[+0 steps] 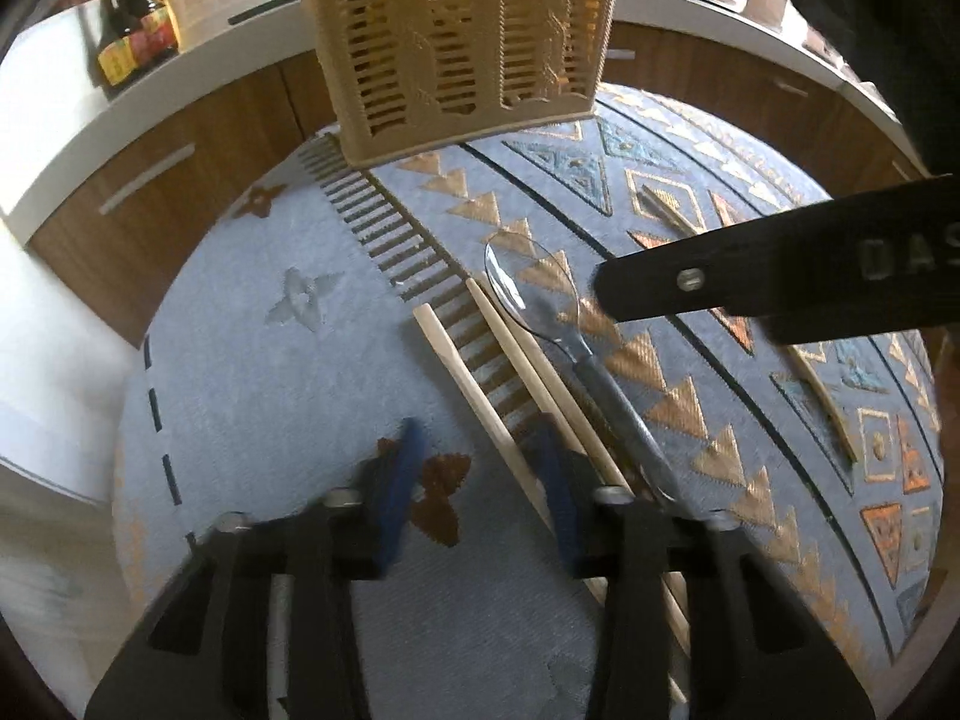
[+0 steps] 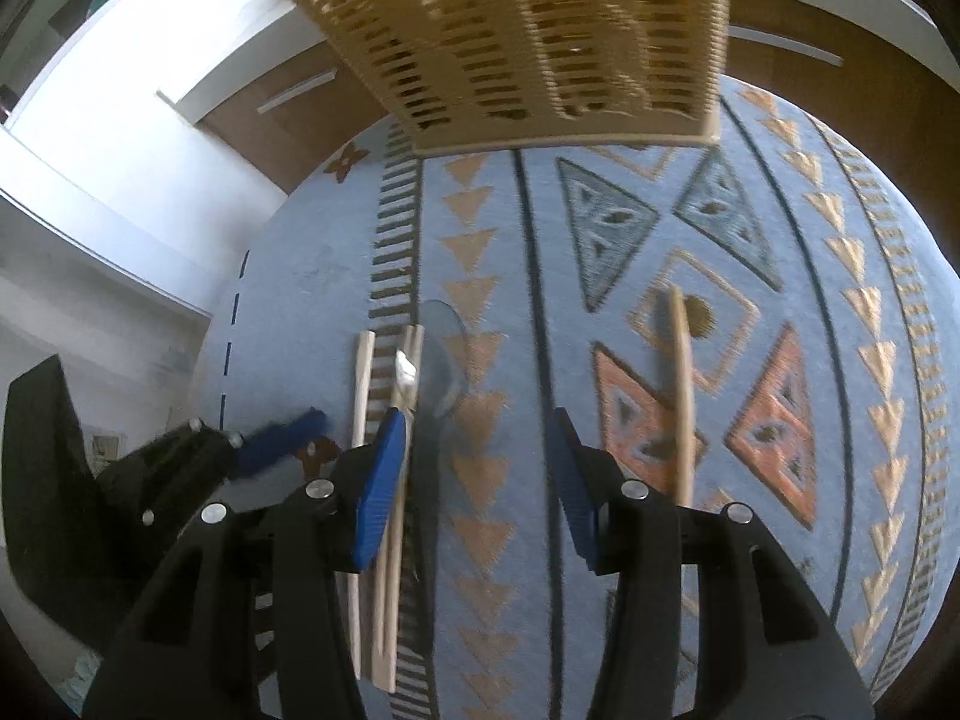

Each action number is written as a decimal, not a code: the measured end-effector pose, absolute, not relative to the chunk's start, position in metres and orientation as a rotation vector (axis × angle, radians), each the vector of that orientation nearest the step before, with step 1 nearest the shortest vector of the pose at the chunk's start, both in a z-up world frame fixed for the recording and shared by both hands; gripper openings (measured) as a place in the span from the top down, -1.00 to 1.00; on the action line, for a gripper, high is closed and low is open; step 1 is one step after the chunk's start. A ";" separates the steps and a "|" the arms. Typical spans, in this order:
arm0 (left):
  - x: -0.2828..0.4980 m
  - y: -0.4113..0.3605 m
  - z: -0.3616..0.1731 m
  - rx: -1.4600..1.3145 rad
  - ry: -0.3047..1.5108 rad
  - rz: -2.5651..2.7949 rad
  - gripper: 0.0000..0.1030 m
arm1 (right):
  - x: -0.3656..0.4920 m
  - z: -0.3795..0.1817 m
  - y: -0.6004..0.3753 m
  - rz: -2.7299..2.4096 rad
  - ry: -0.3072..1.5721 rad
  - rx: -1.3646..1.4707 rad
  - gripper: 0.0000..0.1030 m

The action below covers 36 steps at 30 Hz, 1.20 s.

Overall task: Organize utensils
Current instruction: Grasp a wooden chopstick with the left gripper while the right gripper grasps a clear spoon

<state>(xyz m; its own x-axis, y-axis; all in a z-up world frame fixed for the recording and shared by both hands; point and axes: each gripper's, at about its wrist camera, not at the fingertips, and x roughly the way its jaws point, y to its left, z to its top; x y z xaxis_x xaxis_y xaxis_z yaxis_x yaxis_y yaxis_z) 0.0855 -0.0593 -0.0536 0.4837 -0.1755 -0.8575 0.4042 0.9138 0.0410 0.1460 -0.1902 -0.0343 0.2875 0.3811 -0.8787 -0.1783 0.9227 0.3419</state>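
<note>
A tan slotted utensil basket stands at the far end of a patterned blue cloth; it also shows in the right wrist view. Wooden chopsticks and a clear plastic spoon lie side by side on the cloth. My left gripper is open and empty, low over the cloth, just left of the chopsticks. My right gripper is open and empty above the chopsticks and the spoon. A single chopstick lies apart to the right.
Brown sauce bottles stand on the white counter at the back left. Wooden cabinet fronts run behind the table. The right gripper's black body crosses the left wrist view. The left gripper shows at the lower left of the right wrist view.
</note>
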 end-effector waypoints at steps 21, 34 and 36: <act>0.091 -0.018 -0.054 0.052 1.065 -0.428 0.90 | 0.165 -0.048 -0.107 0.281 1.234 -0.052 0.35; 0.094 -0.054 -0.052 0.340 1.119 -0.490 0.74 | 0.148 -0.033 -0.143 0.301 1.178 0.016 0.42; 0.094 -0.055 -0.053 0.386 1.112 -0.475 0.92 | 0.145 -0.031 -0.153 0.308 1.174 0.055 0.42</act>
